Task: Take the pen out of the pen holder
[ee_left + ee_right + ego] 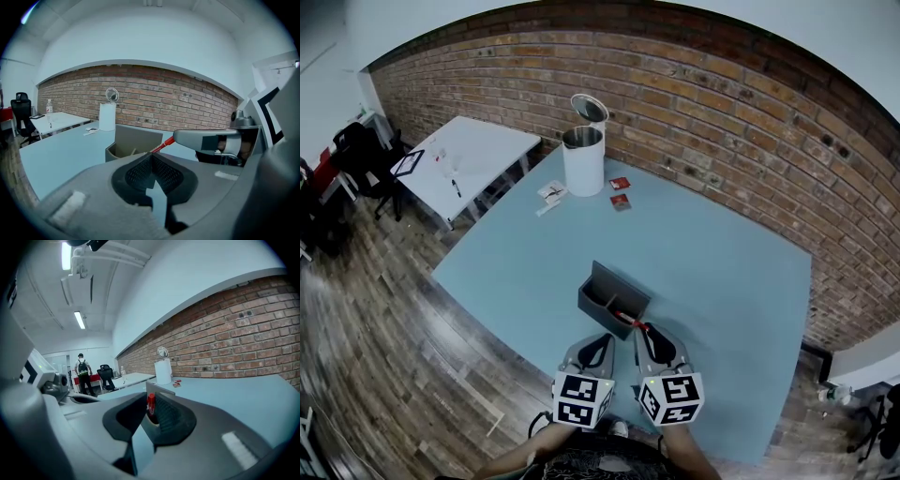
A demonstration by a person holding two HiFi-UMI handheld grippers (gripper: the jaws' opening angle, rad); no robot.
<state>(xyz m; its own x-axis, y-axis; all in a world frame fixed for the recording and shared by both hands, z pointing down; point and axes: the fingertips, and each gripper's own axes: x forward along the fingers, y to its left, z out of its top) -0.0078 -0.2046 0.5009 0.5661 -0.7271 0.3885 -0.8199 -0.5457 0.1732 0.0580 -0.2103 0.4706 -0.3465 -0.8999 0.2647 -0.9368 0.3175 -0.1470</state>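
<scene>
Both grippers hang just under the head cam, marker cubes up. Right gripper [649,333] is clamped on the red pen [628,318]; left gripper [602,342] just beside it has its jaws pressed together with nothing in them. The pen slants from the right jaws toward the near rim of the dark grey pen holder [609,291]. Can't tell if its far end is inside, the left jaws block that bit.

The holder sits on the pale blue table [722,281], fairly near the front edge, with lots of bare top to the right and behind. Toward the far corner there's a white kettle [584,155] with its lid flipped up, 2 small red packets [620,191] and some white packets [551,193]; the print's too small to read.

Brick wall [722,103] runs along the back, a white table [469,159] stands off to the left over wood floor [394,328], and a person [83,376] stands far back in the right gripper view.
</scene>
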